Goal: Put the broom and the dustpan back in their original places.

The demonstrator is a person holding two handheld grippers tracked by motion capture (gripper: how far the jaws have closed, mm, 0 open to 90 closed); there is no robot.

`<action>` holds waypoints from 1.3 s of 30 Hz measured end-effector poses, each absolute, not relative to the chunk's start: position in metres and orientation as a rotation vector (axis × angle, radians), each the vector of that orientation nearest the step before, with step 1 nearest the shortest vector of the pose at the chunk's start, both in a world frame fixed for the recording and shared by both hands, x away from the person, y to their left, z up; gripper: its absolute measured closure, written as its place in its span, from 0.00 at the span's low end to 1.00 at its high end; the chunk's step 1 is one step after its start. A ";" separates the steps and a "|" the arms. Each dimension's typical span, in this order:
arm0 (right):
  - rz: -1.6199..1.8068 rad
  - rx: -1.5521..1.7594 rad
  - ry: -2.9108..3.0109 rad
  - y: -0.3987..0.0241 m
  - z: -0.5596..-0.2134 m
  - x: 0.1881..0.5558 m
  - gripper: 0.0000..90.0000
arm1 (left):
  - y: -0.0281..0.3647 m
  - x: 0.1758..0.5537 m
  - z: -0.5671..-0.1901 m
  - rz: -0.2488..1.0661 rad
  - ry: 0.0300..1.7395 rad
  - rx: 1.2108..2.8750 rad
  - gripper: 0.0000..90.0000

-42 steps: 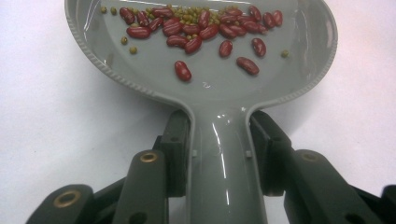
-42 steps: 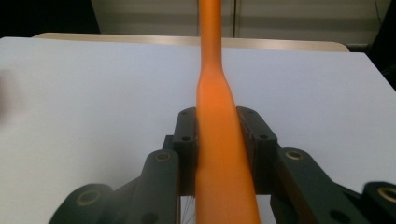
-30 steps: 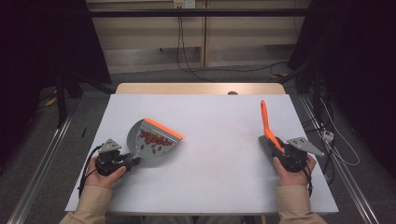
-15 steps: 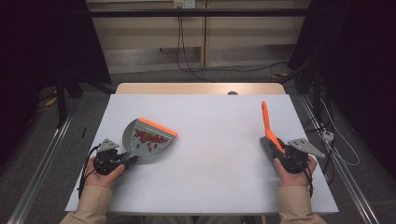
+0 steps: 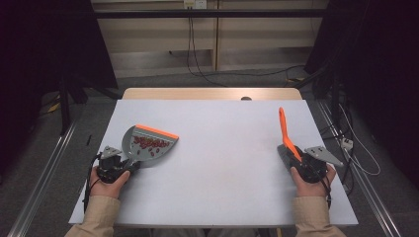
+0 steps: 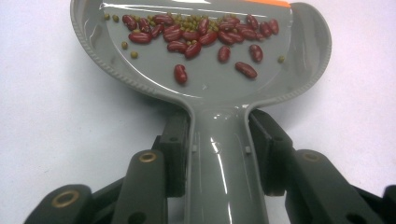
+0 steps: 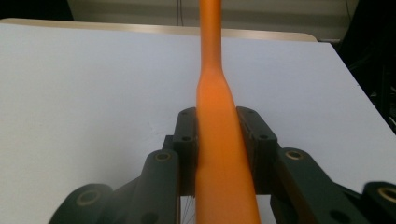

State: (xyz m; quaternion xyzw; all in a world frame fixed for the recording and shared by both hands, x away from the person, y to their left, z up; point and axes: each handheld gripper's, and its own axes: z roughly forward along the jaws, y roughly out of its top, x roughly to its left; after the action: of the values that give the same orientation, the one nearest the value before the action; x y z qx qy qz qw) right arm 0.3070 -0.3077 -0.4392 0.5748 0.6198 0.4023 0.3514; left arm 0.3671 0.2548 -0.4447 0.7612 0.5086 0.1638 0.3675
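Resting on the white surface (image 5: 222,163), one grey dustpan (image 6: 205,79) holds roughly twenty red beans (image 6: 187,37) plus small green ones, its handle clamped in the left gripper (image 6: 218,154) jaws; the right gripper (image 7: 219,149) jaws clamp one orange brush (image 7: 219,154).

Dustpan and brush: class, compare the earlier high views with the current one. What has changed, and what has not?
The dustpan, clamped by its handle in the left gripper, slid slightly towards the person, beans still inside. The right gripper kept the orange brush where it was. Nothing was released.
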 end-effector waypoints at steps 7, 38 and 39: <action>1.024 1.457 1.616 -0.302 -0.441 0.307 0.79 | 0.251 0.360 -0.442 0.387 1.282 1.948 0.61; 1.221 1.429 1.699 -0.268 -0.441 0.308 0.58 | 0.230 0.345 -0.436 0.266 1.133 1.929 0.45; 1.229 1.415 1.707 -0.265 -0.441 0.308 0.52 | 0.230 0.344 -0.434 0.272 1.127 1.910 0.40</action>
State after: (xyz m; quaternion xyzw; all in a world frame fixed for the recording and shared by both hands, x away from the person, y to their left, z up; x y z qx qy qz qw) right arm 0.3078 -0.2649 -0.4406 0.5327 0.6425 0.4628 0.2988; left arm 0.3442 0.2303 -0.4338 0.7684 0.4533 0.1094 0.4383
